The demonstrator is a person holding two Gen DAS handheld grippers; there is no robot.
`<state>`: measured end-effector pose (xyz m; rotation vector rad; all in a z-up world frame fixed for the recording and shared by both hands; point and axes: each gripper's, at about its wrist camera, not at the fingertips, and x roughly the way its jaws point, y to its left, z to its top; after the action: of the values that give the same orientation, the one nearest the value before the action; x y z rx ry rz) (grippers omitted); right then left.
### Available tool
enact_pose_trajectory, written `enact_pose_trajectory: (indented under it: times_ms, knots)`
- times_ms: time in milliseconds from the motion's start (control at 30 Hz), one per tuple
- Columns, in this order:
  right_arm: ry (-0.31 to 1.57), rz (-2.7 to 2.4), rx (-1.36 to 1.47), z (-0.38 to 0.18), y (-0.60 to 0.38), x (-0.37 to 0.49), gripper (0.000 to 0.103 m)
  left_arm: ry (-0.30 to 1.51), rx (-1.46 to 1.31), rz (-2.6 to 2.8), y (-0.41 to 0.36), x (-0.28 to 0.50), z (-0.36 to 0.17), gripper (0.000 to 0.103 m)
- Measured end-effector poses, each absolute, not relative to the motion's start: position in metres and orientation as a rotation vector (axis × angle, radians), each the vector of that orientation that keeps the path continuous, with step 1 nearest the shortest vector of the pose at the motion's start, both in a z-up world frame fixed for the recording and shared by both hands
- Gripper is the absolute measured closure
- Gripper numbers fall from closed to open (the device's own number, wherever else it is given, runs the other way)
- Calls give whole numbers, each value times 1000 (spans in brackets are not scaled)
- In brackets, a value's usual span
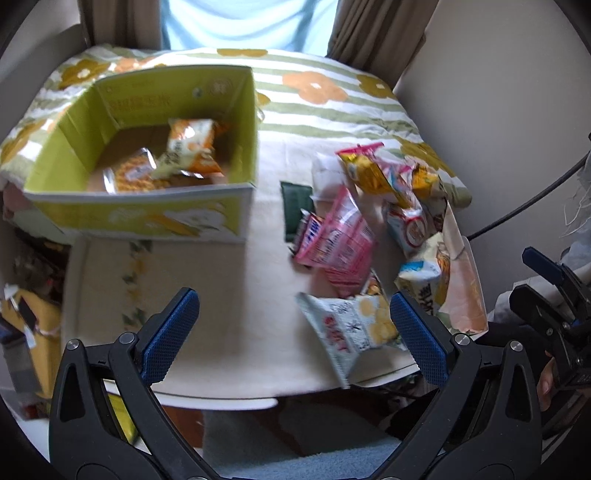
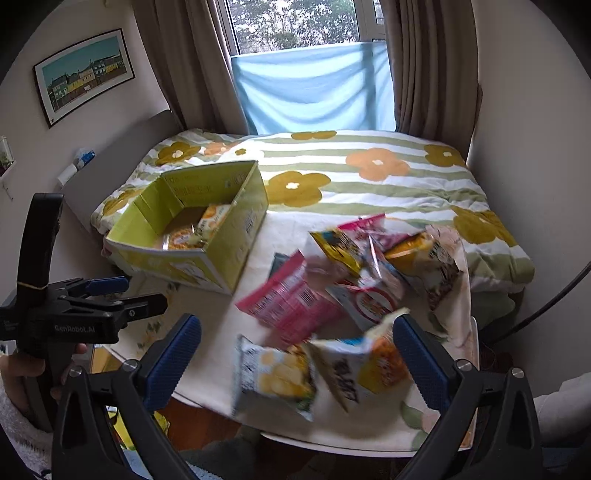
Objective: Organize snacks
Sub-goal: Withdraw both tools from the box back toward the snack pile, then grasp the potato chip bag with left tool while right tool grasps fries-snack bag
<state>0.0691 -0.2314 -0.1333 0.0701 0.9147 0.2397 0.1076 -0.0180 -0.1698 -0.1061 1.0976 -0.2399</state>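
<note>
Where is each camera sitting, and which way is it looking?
Left wrist view: sits on the left tongs, looking over the table at the green box; its open blue fingers show, and the right tongs at the right edge.
Right wrist view: sits on the right tongs, facing the snack pile, bed and window; its open fingers show, plus the left tongs and a hand.
Both see the box, the snacks and the flowery blanket.

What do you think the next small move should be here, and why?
Probably lower the open right gripper onto the nearest pale chip bag. Both grippers are empty, the green box already holds a few packets, and loose snacks remain piled on the table directly ahead of it.
</note>
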Motion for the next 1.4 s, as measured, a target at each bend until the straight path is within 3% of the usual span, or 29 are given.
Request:
enact_pose_trajectory:
  times_ms: [467,1000,1400]
  knots:
    - [1045,286,103,-201,-304,67,0,1314,-60,-246,-116,114,-262,1]
    - [1160,295,364,-263,-315,81,0,1387,-29,-153,-125,130,-330,1]
    - [1170,201,861,-291,-337,84,0,1353,-6,-163,-124,118,-332,20]
